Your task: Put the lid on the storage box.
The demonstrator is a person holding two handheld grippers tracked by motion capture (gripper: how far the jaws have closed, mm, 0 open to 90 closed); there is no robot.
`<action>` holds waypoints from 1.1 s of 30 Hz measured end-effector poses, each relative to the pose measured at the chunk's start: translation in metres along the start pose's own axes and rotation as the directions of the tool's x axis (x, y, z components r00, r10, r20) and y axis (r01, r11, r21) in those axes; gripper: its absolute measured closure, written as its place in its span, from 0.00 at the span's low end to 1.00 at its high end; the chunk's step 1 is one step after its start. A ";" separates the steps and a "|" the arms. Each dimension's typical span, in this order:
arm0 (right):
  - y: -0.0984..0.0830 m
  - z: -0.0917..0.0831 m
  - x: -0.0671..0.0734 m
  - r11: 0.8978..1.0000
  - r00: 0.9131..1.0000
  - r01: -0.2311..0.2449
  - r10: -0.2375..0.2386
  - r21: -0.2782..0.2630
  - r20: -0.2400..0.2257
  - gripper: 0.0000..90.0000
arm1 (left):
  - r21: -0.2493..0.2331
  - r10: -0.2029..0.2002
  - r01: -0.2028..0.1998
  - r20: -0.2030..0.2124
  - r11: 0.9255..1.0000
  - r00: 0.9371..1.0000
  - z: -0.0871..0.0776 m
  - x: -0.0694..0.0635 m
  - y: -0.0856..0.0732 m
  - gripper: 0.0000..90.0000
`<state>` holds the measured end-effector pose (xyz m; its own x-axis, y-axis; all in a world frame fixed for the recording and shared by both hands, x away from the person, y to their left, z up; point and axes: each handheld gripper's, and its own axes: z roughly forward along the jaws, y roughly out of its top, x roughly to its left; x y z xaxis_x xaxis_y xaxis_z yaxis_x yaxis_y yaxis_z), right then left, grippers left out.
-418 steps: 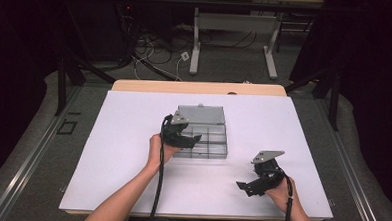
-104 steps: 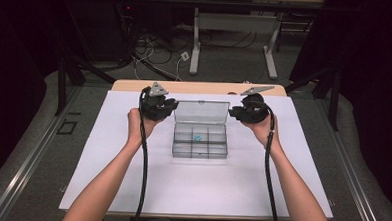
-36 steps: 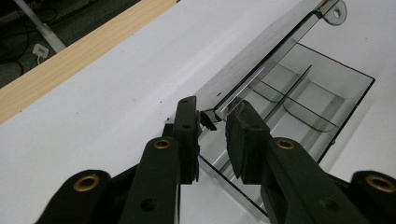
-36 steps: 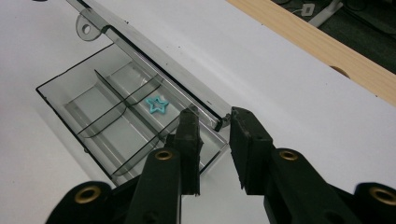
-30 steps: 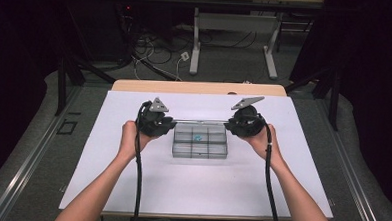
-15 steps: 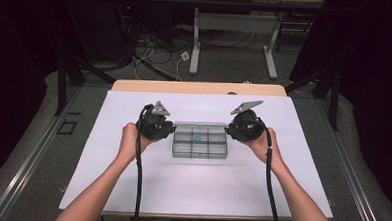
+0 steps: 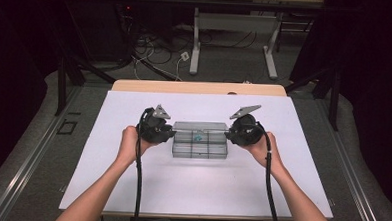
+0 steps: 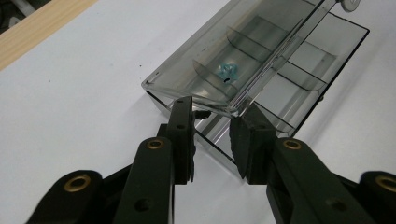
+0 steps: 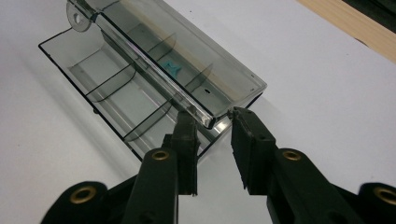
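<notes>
A clear plastic compartment box (image 7: 199, 150) lies mid-table on the white sheet. Its hinged lid (image 7: 199, 126) slants low over the base. A small blue piece (image 7: 198, 137) rests in one of the far compartments. My left gripper (image 7: 172, 134) is at the box's left end and my right gripper (image 7: 228, 135) at its right end. In the left gripper view the lid (image 8: 261, 32) has its near corner between the jaws of my gripper (image 8: 215, 112), which have just been opening slightly. In the right gripper view the lid (image 9: 187, 56) has its corner between the jaws of my gripper (image 9: 214, 119).
The white sheet (image 7: 195, 190) covers most of the wooden table (image 7: 200, 87), with open room on every side of the box. Dark floor, cables and desk legs lie beyond the far edge.
The lid, upright a few seconds ago, has swung down towards the base. Both hands came down and slightly nearer with it over the last second.
</notes>
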<state>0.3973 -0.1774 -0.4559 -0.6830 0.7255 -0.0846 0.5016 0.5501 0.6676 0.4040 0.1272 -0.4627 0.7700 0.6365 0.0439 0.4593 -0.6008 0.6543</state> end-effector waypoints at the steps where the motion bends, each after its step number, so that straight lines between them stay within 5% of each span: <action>1: 0.000 0.000 0.001 1.000 1.000 -0.004 0.004 0.000 0.007 0.79 | -0.007 -0.004 0.004 -0.006 1.000 1.000 0.001 -0.001 -0.001 0.77; 31: -0.022 0.010 0.012 0.998 1.000 0.001 0.000 0.070 -0.012 0.78 | 0.058 0.019 -0.019 0.007 0.998 1.000 0.013 -0.013 -0.019 0.77; 33: -0.023 0.013 0.012 0.999 1.000 0.004 -0.003 0.042 -0.014 0.78 | 0.053 0.011 -0.011 0.003 0.999 1.000 0.013 -0.014 -0.020 0.77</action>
<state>0.3846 -0.1765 -0.4817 -0.6918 0.7180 -0.0763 0.5213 0.5698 0.6353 0.3899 0.1237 -0.4861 0.7762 0.6286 0.0486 0.4737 -0.6324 0.6129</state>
